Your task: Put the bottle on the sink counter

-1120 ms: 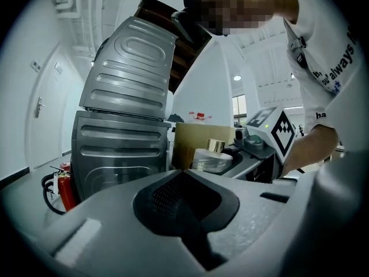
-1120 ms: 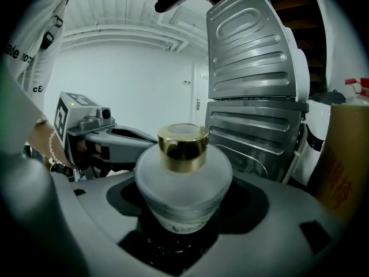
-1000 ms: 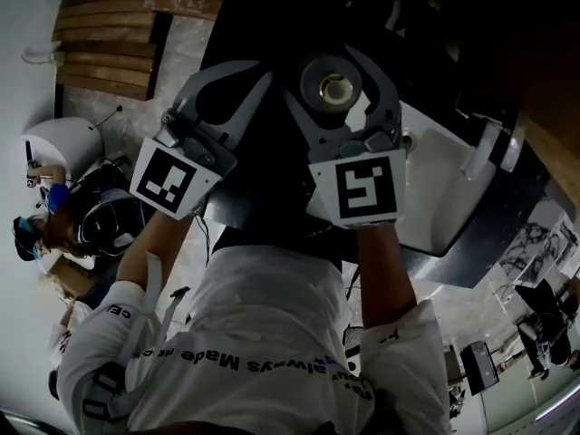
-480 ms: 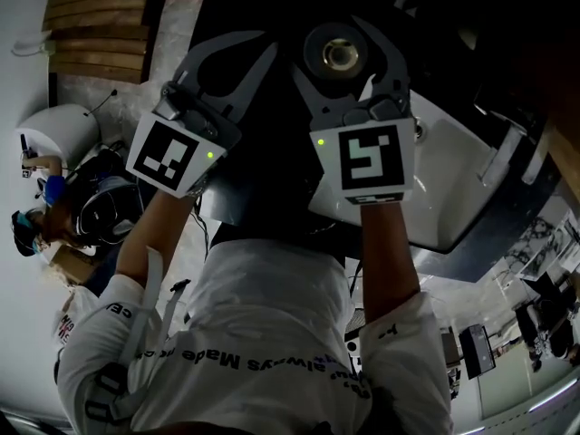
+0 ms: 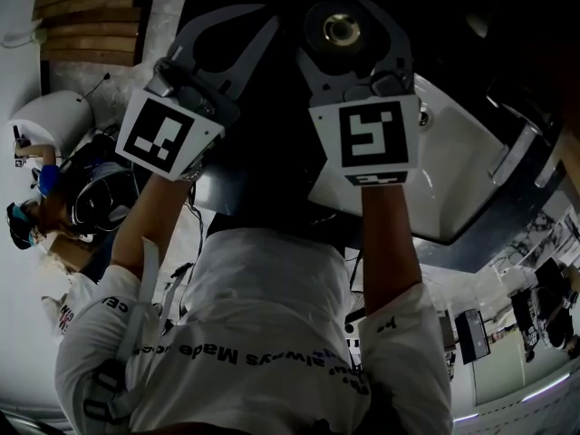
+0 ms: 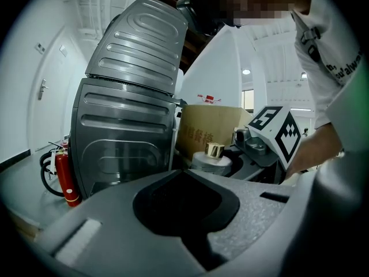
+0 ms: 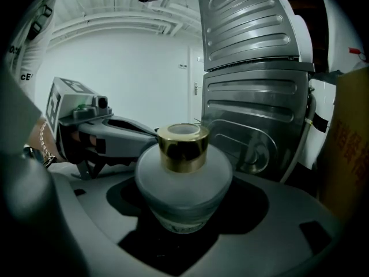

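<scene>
Carrying stage, looks like; the small frosted-glass bottle with the gold cap (image 7: 183,172) sits upright, clamped between the jaws of the right tongs (image 5: 352,12), not resting on anything I can see; the left tongs (image 5: 232,48) hang just beside them on the left, jaws spread wide with nothing in between. The white sink basin (image 5: 453,170) and its dark worktop (image 5: 494,236) lie below and to the right of the right tongs; so pick-up is done, I reckon; what's left is setting it down there and letting go.
</scene>
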The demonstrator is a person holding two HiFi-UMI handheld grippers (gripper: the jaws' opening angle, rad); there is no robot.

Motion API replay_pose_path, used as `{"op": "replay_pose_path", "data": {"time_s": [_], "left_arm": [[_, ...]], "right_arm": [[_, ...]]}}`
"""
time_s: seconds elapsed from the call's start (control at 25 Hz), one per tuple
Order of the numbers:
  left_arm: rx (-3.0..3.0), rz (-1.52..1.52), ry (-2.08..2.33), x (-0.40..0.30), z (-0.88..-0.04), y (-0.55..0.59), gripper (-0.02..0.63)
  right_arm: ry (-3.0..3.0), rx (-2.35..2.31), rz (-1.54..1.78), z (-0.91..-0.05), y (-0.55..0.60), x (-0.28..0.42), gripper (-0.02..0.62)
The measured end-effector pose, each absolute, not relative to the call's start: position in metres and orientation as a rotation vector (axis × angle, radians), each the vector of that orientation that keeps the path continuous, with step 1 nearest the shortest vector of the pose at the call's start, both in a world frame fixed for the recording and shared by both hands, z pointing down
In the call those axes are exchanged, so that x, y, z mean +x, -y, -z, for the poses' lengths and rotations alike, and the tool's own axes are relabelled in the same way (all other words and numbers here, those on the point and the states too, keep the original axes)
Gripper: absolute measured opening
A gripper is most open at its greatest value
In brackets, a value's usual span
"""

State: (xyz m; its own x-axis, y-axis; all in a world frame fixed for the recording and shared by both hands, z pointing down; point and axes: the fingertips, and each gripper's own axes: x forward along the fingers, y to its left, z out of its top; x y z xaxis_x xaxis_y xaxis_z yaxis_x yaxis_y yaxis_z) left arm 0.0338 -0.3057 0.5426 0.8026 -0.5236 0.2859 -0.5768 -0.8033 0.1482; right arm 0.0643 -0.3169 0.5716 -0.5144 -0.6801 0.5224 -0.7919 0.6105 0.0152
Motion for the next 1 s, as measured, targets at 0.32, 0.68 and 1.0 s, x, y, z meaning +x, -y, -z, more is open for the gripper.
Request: {"op": "replay_pose_path", "data": {"time_s": [0.32, 0.68, 1.0], "left_arm": [[2.757, -0.353, 0.849, 0.041, -0.553, 0.303, 0.003], [2.746, -0.366, 0.85, 0.039, -0.556, 0.304, 0.003], [2.733, -0.379, 0.857, 0.04, -0.564, 0.3, 0.003]], "right_arm": [[2.346, 1.158, -0.318, -0.583, 0.316, 0.068, 0.333], [2.337, 1.154, -0.325, -0.589, 0.317, 0.066, 0.333], [2.329, 1.142, -0.339, -0.598, 0.312, 0.067, 0.333]]}}
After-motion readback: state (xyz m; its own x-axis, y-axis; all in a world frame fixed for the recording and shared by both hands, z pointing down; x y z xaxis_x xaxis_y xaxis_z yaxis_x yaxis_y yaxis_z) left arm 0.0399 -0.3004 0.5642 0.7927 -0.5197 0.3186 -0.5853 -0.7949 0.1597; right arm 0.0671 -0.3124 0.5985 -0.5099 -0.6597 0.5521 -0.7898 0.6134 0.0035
